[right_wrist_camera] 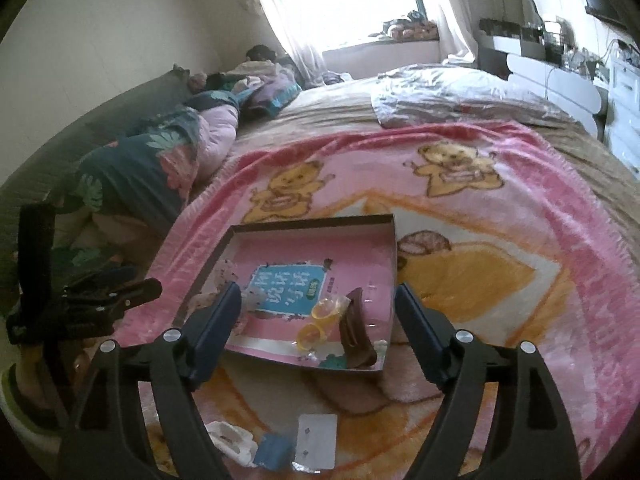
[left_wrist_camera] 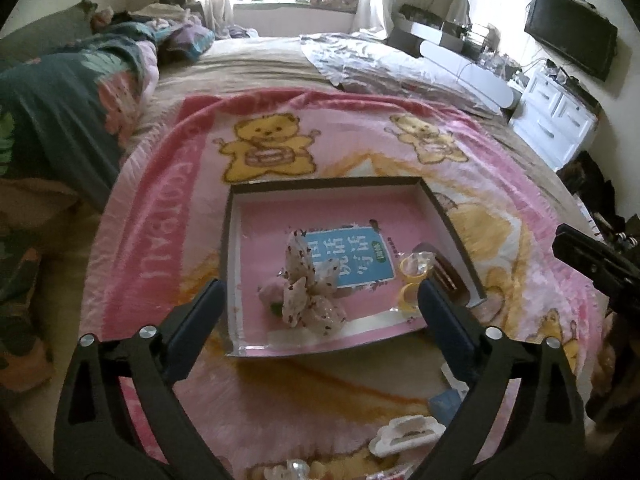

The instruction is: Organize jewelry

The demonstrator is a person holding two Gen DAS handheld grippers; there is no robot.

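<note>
Jewelry tray [left_wrist_camera: 448,216] lies on a pink blanket [left_wrist_camera: 168,240] on the bed, holding a bow [left_wrist_camera: 308,288], yellow rings [left_wrist_camera: 412,276] and a brown clip [right_wrist_camera: 356,328]. Left gripper [left_wrist_camera: 320,300] and right gripper [right_wrist_camera: 318,304] hover before it, fingers wide apart, empty. A white clip [left_wrist_camera: 404,432] lies on the blanket nearby; soft bedding could tip the tray if pressed.

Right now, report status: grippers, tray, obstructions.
Left hand-held gripper open, empty. Right hand-held gripper open, empty. Tray holds bow, yellow rings, brown clip. White clip on blanket, outside tray. Nothing in the way.
</note>
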